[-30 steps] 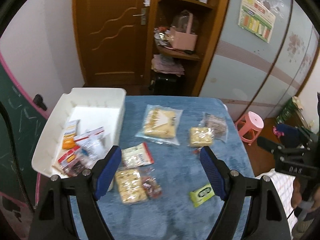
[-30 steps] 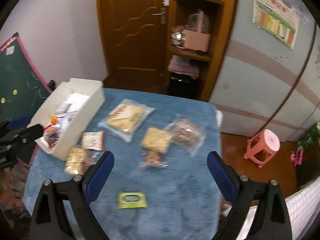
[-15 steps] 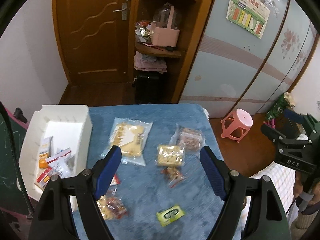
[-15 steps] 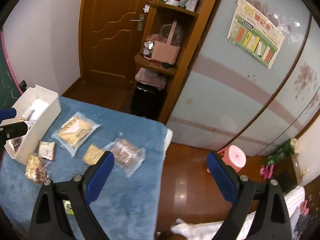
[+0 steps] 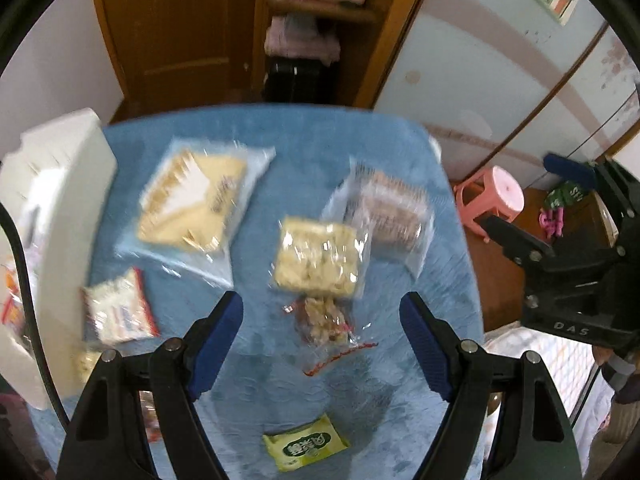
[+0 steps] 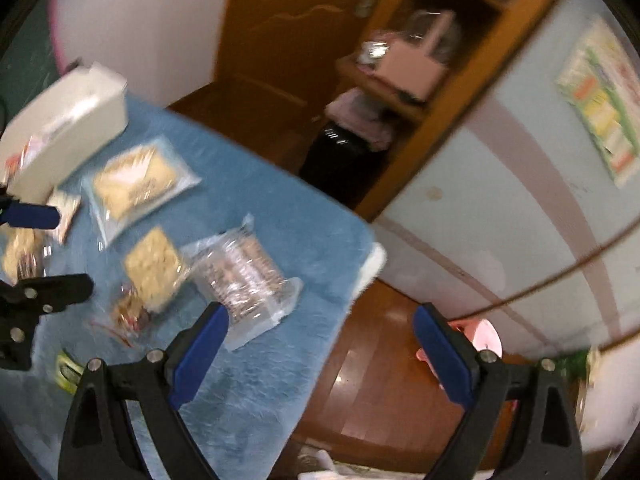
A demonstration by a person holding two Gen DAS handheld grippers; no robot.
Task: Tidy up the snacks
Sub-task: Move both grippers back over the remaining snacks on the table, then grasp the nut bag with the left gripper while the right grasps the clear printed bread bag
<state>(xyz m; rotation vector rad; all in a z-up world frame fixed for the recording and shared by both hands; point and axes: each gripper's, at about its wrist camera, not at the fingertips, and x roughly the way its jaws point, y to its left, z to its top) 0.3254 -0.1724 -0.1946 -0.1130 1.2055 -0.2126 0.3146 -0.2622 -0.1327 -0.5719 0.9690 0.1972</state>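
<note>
Snack packets lie on the blue table cloth point(image 5: 260, 392). My left gripper point(image 5: 320, 308) is open, above a small clear packet with a red seal point(image 5: 324, 320). Beyond it lie a square yellow snack bag point(image 5: 316, 256), a brown biscuit bag point(image 5: 390, 208), a large cracker bag point(image 5: 192, 204) and a white-and-red packet point(image 5: 116, 308). A green packet point(image 5: 306, 446) lies nearest. A white bin point(image 5: 60, 184) holding snacks stands at the left. My right gripper point(image 6: 320, 316) is open and empty over the table's right edge, close to the biscuit bag point(image 6: 244, 276).
A pink stool point(image 5: 496, 196) stands on the wooden floor point(image 6: 380, 380) right of the table. A wooden door point(image 6: 288, 32) and shelf unit point(image 6: 460, 92) are behind. In the right wrist view the left gripper point(image 6: 44, 254) hangs over the packets.
My left gripper has come down and moved right, closer to the small red-sealed packet. My right gripper has rolled and swung back toward the table's right edge. Both stay open.
</note>
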